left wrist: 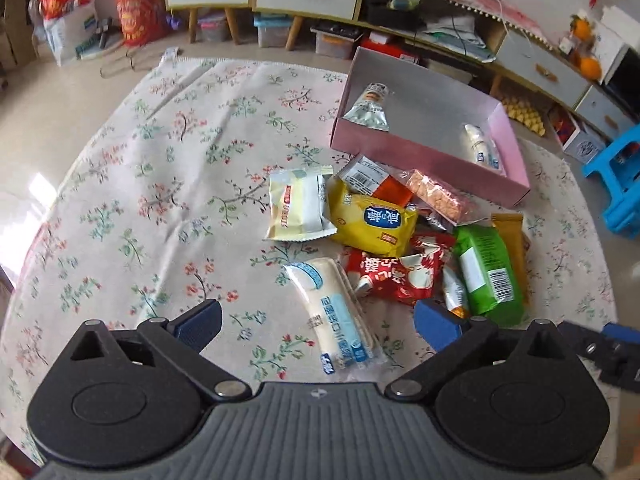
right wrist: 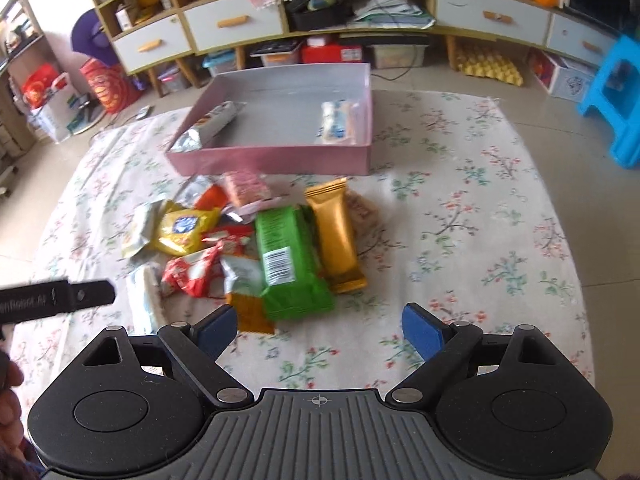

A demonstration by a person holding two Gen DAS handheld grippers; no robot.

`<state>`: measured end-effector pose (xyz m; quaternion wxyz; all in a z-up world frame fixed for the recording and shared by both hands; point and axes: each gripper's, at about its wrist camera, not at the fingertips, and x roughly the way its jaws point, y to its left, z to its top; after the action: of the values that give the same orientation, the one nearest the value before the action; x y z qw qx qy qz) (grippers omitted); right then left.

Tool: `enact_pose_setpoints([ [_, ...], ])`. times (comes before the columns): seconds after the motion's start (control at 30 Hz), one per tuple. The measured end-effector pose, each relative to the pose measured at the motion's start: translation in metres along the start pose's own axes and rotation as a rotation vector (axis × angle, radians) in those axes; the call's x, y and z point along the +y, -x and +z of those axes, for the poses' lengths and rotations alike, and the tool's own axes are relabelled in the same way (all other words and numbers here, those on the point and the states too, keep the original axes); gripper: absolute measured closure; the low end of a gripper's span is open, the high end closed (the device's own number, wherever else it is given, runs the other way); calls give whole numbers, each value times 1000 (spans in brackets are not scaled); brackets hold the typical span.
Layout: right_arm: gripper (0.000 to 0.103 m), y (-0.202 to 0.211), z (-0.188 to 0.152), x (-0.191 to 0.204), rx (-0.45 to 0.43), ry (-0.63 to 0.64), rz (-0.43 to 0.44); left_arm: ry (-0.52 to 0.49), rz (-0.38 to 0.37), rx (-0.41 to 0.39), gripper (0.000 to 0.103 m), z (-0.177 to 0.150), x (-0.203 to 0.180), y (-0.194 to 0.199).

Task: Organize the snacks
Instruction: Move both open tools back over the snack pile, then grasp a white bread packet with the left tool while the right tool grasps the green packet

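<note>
Both grippers hang above a floral cloth (left wrist: 160,160) with their jaws spread wide and nothing between them. The left gripper (left wrist: 318,326) sits at the bottom of its view, directly over a long white-and-blue packet (left wrist: 336,312) that lies lengthwise between its blue pads. The right gripper (right wrist: 318,330) fills the bottom of its own view, with bare cloth between its pads and the near end of a green packet (right wrist: 286,264) just above its left pad.

The snack pile lies centre to right in the left wrist view: a cream packet (left wrist: 298,204), a yellow packet (left wrist: 374,220) overlapping it, a red-and-white packet (left wrist: 396,276) below, and a clear bag of pink pieces (left wrist: 438,196) leaning toward the box. In the right wrist view a gold packet (right wrist: 336,236) lies beside the green one, touching it.

A pink box (right wrist: 280,158) with a grey inside stands just beyond the pile, in the upper middle of the right wrist view. It holds a silver packet (right wrist: 212,122) propped on its left wall and a white-and-blue packet (right wrist: 338,122) at its right wall.

Behind, a low cabinet (right wrist: 232,24) with white drawers runs along the top, and a blue stool (right wrist: 612,96) stands at the right edge.
</note>
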<state>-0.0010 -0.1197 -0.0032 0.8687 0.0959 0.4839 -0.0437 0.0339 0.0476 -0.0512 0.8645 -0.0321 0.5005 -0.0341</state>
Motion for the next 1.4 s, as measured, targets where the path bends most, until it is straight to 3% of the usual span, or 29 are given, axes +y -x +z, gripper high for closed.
enact_pose_setpoints([
  [0.13, 12, -1, 3, -1, -11, -2, -13, -16, 49, 7, 1, -5, -4, -2],
  [0.5, 2, 3, 3, 3, -33, 29, 21, 162, -32, 218, 7, -24, 6, -18],
  [0.63, 2, -5, 3, 4, 24, 34, 28, 96, -4, 175, 7, -26, -3, -12],
  [0.8, 2, -6, 5, -7, 12, -14, 22, 74, 19, 128, 11, -22, -6, -8],
  [1.0, 4, -20, 5, -6, 17, 13, -31, 44, 53, 138, 29, -20, -9, -24],
  [1.1, 5, -23, 7, -3, 7, 23, -16, 41, 53, 136, 36, -19, -9, -28],
  [1.4, 21, -41, 11, 17, 16, 85, 20, 20, 50, 143, 40, -18, -11, -45],
])
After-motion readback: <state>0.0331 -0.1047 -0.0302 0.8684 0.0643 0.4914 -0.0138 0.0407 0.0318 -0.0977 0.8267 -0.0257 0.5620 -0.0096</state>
